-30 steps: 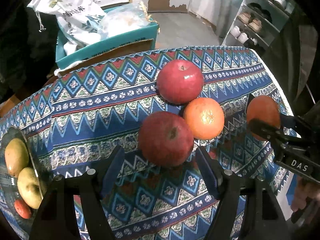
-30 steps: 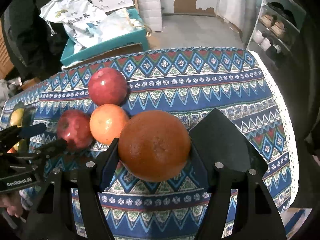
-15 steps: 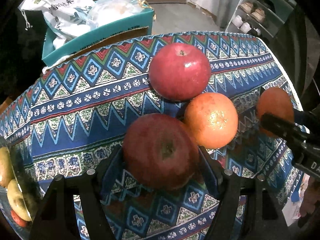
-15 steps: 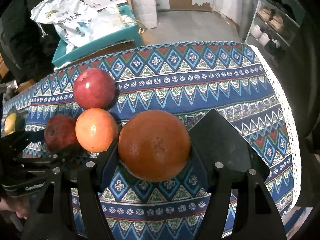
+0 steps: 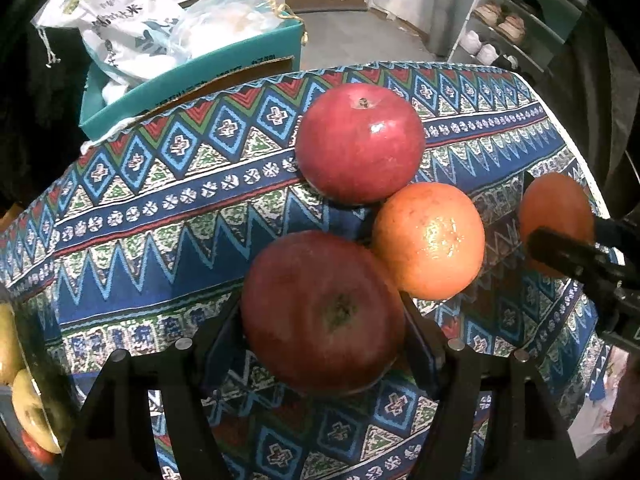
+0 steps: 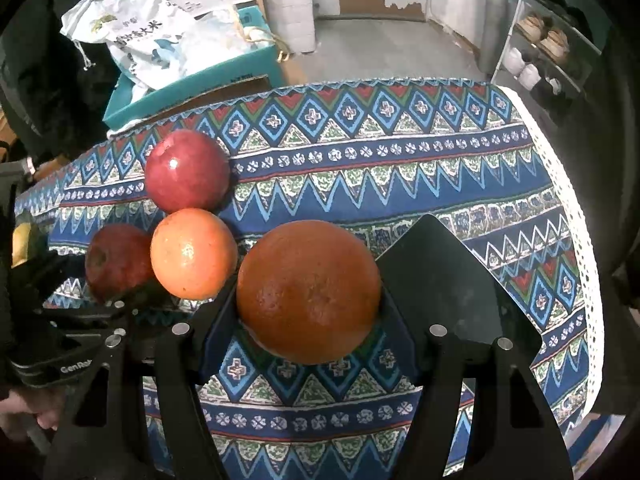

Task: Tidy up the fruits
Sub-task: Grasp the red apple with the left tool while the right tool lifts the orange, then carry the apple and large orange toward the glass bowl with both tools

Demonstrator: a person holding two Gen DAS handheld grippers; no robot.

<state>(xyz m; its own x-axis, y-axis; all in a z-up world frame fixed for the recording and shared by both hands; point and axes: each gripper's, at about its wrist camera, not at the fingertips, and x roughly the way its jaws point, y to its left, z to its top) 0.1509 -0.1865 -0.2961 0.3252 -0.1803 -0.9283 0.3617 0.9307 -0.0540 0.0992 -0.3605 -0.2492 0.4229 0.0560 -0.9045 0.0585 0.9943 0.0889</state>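
My left gripper [image 5: 322,320] is shut on a dark red apple [image 5: 324,312], its jaws touching both sides; this apple also shows in the right wrist view [image 6: 116,260]. A second red apple [image 5: 360,142] and a bright orange [image 5: 428,240] lie on the patterned tablecloth [image 5: 160,200] just beyond, touching each other. My right gripper [image 6: 308,304] is shut on a darker orange [image 6: 308,292], which shows at the right in the left wrist view [image 5: 556,220]. The second apple [image 6: 186,170] and bright orange [image 6: 194,254] lie to its left.
A dish with yellow-green fruit [image 5: 24,408] sits at the table's left edge. A teal box [image 5: 192,80] holding white bags stands behind the table. A shoe rack [image 6: 552,52] is at the far right. The white lace edge of the tablecloth [image 6: 576,216] runs along the right.
My left gripper moved forward around the dark red apple and closed on it. The right gripper kept its hold on the darker orange and barely moved.
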